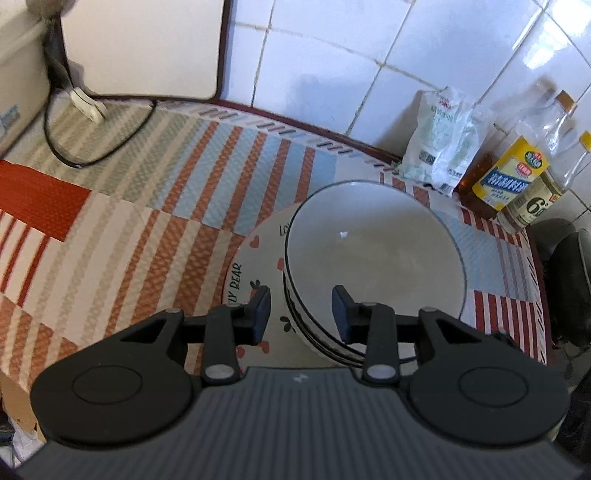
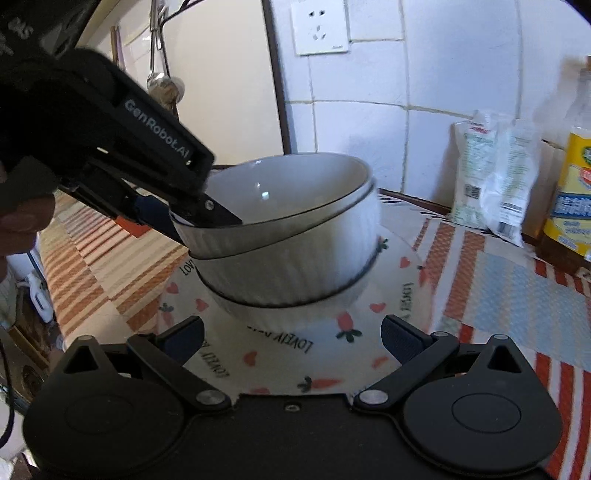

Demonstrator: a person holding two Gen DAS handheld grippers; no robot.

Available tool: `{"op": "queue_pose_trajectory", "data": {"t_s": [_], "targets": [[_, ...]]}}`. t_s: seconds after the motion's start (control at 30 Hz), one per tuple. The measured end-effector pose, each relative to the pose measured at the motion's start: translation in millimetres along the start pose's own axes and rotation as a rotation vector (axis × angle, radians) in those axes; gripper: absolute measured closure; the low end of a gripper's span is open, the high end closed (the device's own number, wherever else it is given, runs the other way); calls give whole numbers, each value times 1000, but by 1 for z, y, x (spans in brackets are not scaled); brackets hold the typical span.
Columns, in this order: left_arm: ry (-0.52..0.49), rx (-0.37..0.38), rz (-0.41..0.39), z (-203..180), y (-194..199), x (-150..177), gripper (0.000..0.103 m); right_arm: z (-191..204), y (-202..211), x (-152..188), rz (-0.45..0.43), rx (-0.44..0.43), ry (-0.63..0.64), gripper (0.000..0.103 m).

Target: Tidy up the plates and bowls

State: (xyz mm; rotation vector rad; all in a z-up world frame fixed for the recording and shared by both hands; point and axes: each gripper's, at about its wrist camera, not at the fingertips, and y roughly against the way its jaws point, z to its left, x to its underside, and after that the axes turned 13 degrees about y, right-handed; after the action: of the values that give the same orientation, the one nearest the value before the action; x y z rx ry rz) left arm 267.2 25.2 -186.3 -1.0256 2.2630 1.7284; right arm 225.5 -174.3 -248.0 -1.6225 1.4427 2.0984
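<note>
While my striped mat (image 1: 155,206) spreads under everything, I count one carrot-print plate (image 2: 332,354) on it carrying a stack of three white ribbed bowls (image 2: 295,266), the top bowl (image 1: 373,243) tilted. My left gripper (image 1: 301,312) has its fingers astride that top bowl's near rim, one pad inside and one outside, though I cannot tell whether they pinch it. Only the right wrist view shows the wall socket (image 2: 319,27) and my right gripper (image 2: 291,338) spread wide over the plate's edge, holding nothing.
</note>
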Motion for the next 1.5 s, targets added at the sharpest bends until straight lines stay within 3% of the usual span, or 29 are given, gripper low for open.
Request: {"op": "queue_pose_trajectory", "data": {"t_s": [0.5,0.8,1.0,1.3,1.5], "targets": [[-18,-17,-75,-23,80,15,62,-19,91,-18,-19,71,-15,0],[-139,-15,-60,-33,131,27,62,-15,140,-35,-6,179,-129,0],[-251,12,-77,-31,165,36,55,-7,176,-38,-23,235,-199,0],[-309,26,-69,-29,193,51,50,12,224,-53,-21,369,-203,0],[-340,25,-87,-28,217,62,39,30,254,-66,2,436,-223,0]]}}
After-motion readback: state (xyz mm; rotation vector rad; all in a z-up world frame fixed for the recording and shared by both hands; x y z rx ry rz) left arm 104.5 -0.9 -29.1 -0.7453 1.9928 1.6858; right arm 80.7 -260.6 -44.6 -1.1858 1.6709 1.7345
